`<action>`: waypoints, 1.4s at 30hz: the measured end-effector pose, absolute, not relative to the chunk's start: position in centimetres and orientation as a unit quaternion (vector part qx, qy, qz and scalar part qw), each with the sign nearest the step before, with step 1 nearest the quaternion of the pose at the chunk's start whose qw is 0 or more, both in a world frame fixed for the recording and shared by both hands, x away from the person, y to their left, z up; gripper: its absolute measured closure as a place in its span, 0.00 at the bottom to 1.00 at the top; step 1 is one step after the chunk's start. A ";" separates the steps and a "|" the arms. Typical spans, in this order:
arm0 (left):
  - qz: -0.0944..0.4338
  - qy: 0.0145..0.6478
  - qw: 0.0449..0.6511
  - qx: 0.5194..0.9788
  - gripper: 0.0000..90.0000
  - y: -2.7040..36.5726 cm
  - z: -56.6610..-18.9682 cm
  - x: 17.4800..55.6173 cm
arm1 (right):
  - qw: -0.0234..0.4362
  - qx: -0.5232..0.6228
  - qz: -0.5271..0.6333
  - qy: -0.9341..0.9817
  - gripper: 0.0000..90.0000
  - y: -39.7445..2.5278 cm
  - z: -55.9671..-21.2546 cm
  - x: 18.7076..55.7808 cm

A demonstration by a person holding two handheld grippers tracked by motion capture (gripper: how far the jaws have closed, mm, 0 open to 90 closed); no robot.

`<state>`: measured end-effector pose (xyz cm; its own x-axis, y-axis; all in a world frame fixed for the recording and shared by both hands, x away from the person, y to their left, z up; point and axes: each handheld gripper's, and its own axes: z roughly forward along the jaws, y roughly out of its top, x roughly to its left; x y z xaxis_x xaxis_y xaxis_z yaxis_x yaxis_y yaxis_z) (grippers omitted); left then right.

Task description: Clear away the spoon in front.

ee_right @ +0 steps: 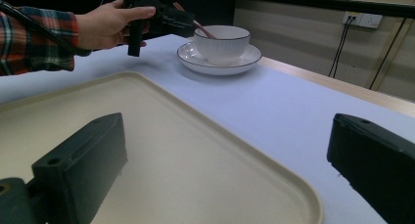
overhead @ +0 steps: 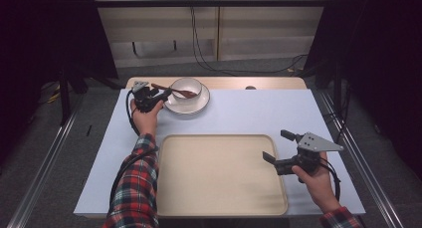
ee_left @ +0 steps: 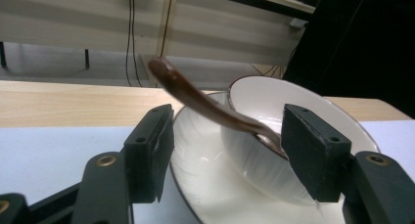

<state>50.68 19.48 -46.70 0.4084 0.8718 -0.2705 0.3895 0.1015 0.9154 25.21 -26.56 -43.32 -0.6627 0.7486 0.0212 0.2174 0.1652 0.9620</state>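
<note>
A person in a plaid sleeve holds a black two-jaw claw in each hand over a pale blue table point(overhead: 239, 111). At the far left, the left gripper point(overhead: 163, 94) has its jaws spread wide and grips nothing. Directly ahead of it stands a white bowl point(overhead: 187, 88) on a white saucer point(overhead: 195, 106), with a brown wooden spoon point(overhead: 175, 90) resting in the bowl. In the left gripper view, the spoon point(ee_left: 205, 104) slants across the gap between the jaws, its handle end raised toward the left jaw and its lower end dipping into the bowl point(ee_left: 274, 111) just beside the right jaw; whether a jaw touches it cannot be told. Nearer the person, between the two claws, lies a large cream tray point(overhead: 219, 173). At the right, the right gripper point(overhead: 276, 146) hovers at the tray's right edge, jaws wide apart, holding nothing.
</note>
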 end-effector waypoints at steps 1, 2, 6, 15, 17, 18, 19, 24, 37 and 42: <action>0.217 0.499 0.555 0.629 0.43 19.4 -46.7 50.7 | 0.242 0.334 0.553 0.724 0.01 -26.6 -43.3 25.2; 0.216 0.499 0.555 0.629 0.44 19.4 -46.7 50.7 | 0.242 0.331 0.554 0.725 0.01 -26.6 -43.3 25.2; 0.202 0.502 0.577 0.612 0.49 19.4 -46.6 50.8 | 0.242 0.330 0.554 0.725 0.01 -26.6 -43.3 25.2; 0.200 0.497 0.592 0.602 0.68 19.5 -46.4 50.6 | 0.242 0.331 0.555 0.724 0.01 -26.6 -43.3 25.2; 0.205 0.499 0.592 0.599 0.71 19.3 -46.3 50.5 | 0.241 0.329 0.555 0.725 0.01 -26.6 -43.3 25.2; 0.205 0.499 0.592 0.599 0.72 19.3 -46.3 50.5 | 0.242 0.328 0.555 0.725 0.01 -26.6 -43.3 25.2; 0.200 0.498 0.597 0.596 0.75 19.3 -46.2 50.5 | 0.243 0.329 0.555 0.725 0.01 -26.6 -43.3 25.2; 0.197 0.496 0.610 0.586 0.81 19.1 -45.8 50.6 | 0.243 0.330 0.557 0.722 0.01 -26.6 -43.3 25.2; 0.190 0.480 0.625 0.586 0.88 18.3 -45.0 50.9 | 0.240 0.324 0.557 0.726 0.01 -26.6 -43.2 25.1; 0.188 0.475 0.631 0.584 0.90 18.2 -44.7 50.9 | 0.239 0.324 0.558 0.726 0.01 -26.5 -43.2 25.1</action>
<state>50.91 18.24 -44.69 0.4786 0.7920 -0.3789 0.3165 0.2469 0.9159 25.11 -26.52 -43.22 -0.6760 0.7368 0.0154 0.2044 0.1673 0.9645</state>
